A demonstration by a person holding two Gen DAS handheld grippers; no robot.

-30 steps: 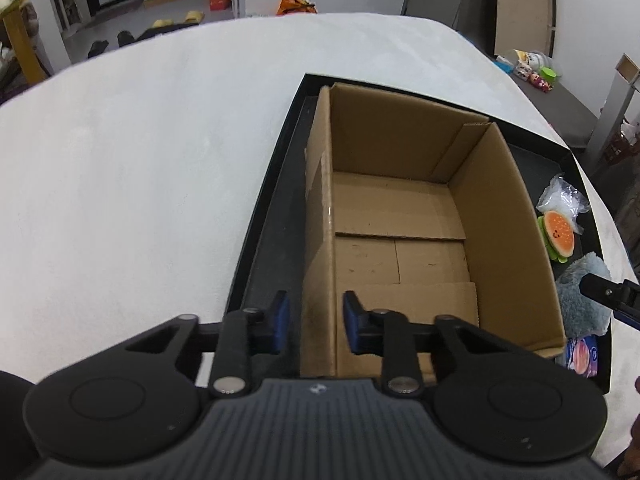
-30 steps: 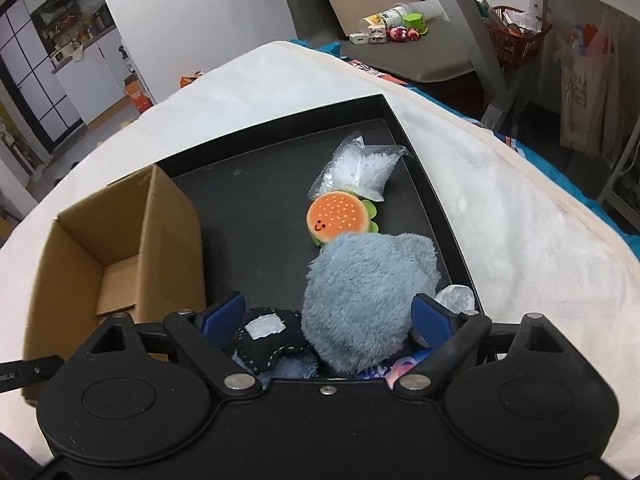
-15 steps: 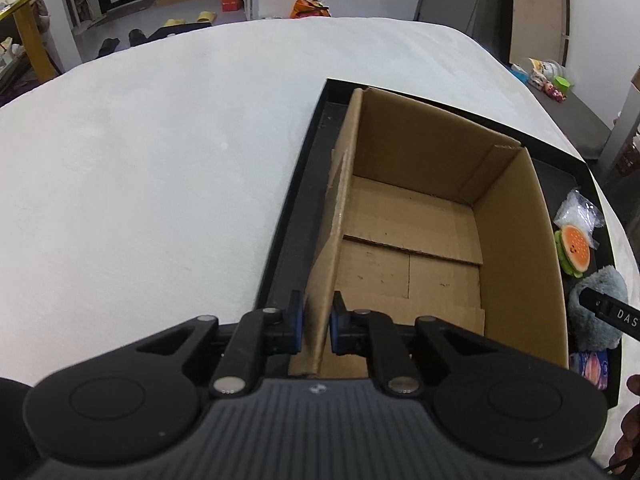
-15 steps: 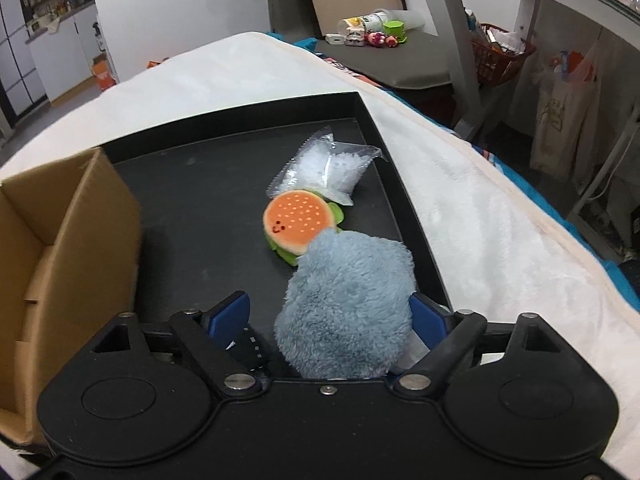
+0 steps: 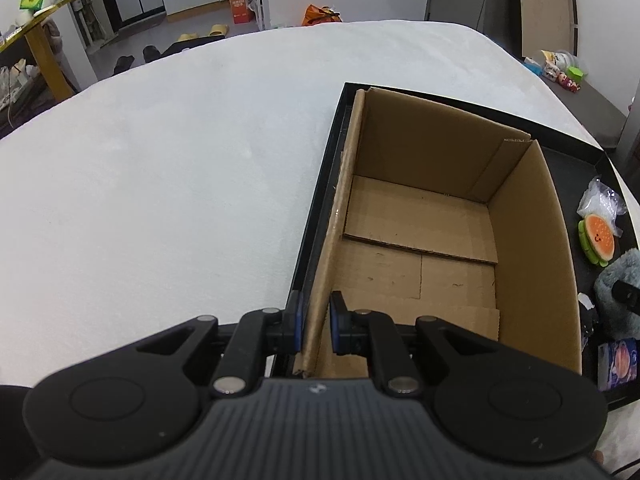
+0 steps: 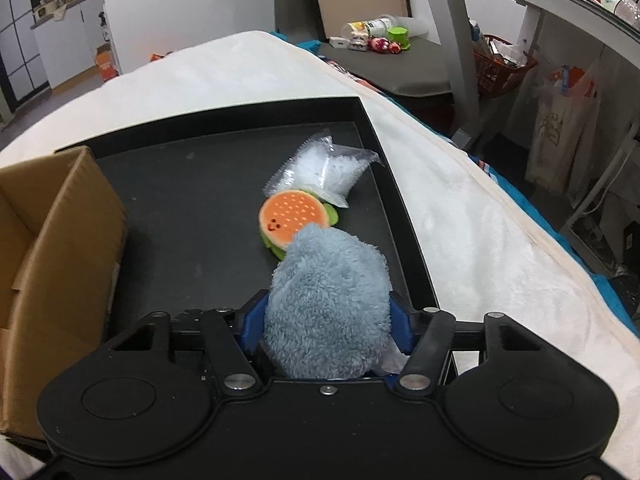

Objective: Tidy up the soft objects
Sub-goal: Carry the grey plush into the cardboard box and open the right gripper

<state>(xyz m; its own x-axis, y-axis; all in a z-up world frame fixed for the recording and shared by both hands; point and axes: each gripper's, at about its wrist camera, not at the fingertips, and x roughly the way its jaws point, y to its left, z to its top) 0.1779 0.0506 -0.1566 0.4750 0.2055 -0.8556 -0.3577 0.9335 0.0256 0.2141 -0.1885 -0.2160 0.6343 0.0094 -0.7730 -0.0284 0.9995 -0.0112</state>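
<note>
An open cardboard box (image 5: 420,240) stands in a black tray (image 5: 316,216). My left gripper (image 5: 314,322) is shut on the box's near left wall, one blue pad on each side. In the right wrist view my right gripper (image 6: 326,322) is closing on a fluffy grey-blue plush (image 6: 328,304), and its blue pads press into the fur on both sides. Just beyond the plush lie an orange burger plush (image 6: 290,218) and a clear bag of white filling (image 6: 324,172). The grey plush (image 5: 618,276) and burger (image 5: 596,236) also show at the left view's right edge.
The tray (image 6: 224,152) lies on a white blanket (image 5: 160,168). The box (image 6: 48,240) fills the tray's left part. A colourful small packet (image 5: 618,362) lies at the tray's near right corner. A side table with bottles (image 6: 376,40) and a shelf frame stand beyond the blanket's right edge.
My left gripper's pads closed onto the box wall. My right gripper's jaws narrowed from wide apart until they squeeze the grey plush, and the view shifted right past the dark item.
</note>
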